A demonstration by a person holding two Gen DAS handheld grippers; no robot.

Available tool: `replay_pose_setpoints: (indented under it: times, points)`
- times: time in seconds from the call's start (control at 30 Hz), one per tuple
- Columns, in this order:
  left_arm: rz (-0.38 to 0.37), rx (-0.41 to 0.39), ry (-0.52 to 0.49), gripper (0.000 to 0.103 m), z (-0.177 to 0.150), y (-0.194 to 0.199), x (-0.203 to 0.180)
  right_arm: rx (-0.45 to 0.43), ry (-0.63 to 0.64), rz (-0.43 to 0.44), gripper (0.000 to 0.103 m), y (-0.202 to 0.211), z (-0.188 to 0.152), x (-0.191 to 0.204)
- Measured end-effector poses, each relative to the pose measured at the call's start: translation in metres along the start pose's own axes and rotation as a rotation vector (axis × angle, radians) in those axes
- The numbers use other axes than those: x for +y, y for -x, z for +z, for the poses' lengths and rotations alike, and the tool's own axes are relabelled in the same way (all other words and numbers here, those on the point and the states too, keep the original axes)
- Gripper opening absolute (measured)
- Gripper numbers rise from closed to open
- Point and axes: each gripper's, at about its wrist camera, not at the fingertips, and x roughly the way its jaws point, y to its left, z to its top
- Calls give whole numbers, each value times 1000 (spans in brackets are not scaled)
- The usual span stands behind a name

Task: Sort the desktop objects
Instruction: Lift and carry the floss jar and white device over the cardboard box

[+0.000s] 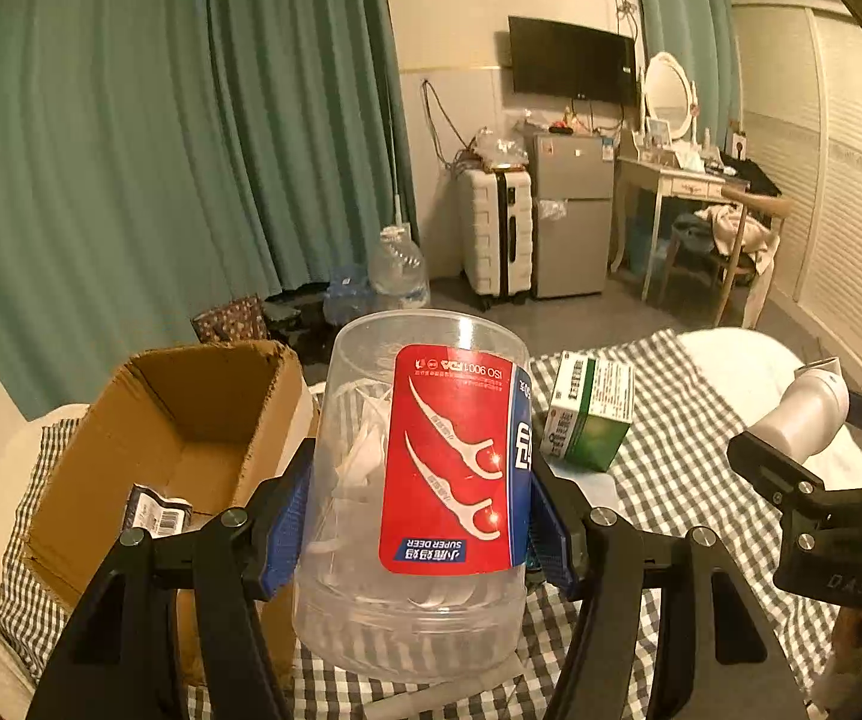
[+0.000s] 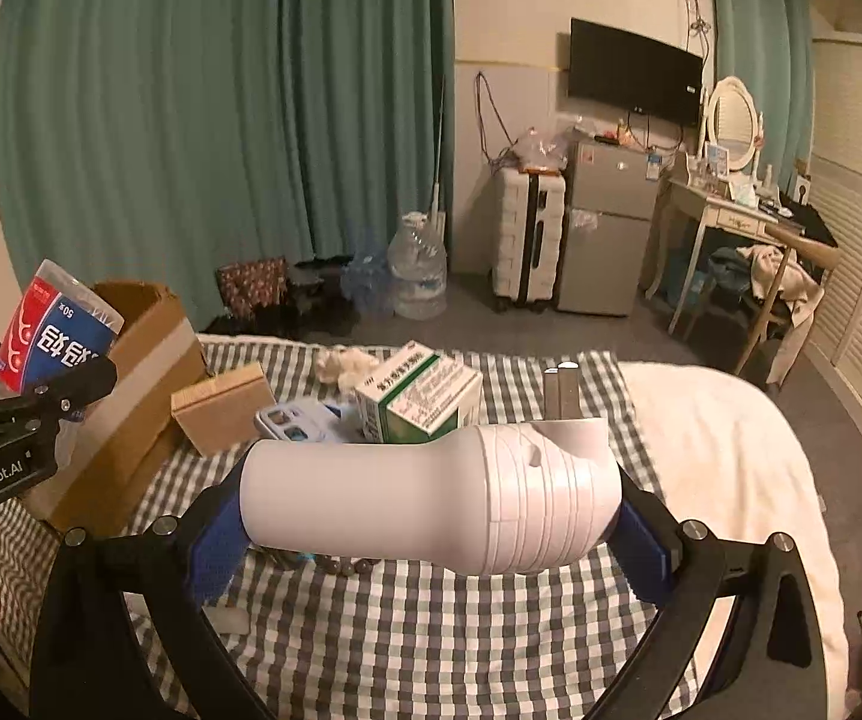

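Clear floss-pick jar (image 1: 425,498) clamped between left fingers (image 1: 287,516); white bottle (image 2: 431,504) crosswise, gripped between right fingers (image 2: 218,540)

The right hand-held gripper (image 2: 431,516) clamps a white bottle (image 2: 431,504) sideways above the checkered bedspread (image 2: 431,630), in front of a green-and-white medicine box (image 2: 425,402).

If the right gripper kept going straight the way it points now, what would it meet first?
Probably the green-and-white cardboard carton on the checked cloth, just beyond the white plastic bottle clamped in the right gripper. Depth is hard to judge; it might pass above it.
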Motion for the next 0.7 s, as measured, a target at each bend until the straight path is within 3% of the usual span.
replay_pose_setpoints:
  times: [0.7]
  points:
    - [58,-42,74,64,10,19,57,-55,29,67,100,10,31,47]
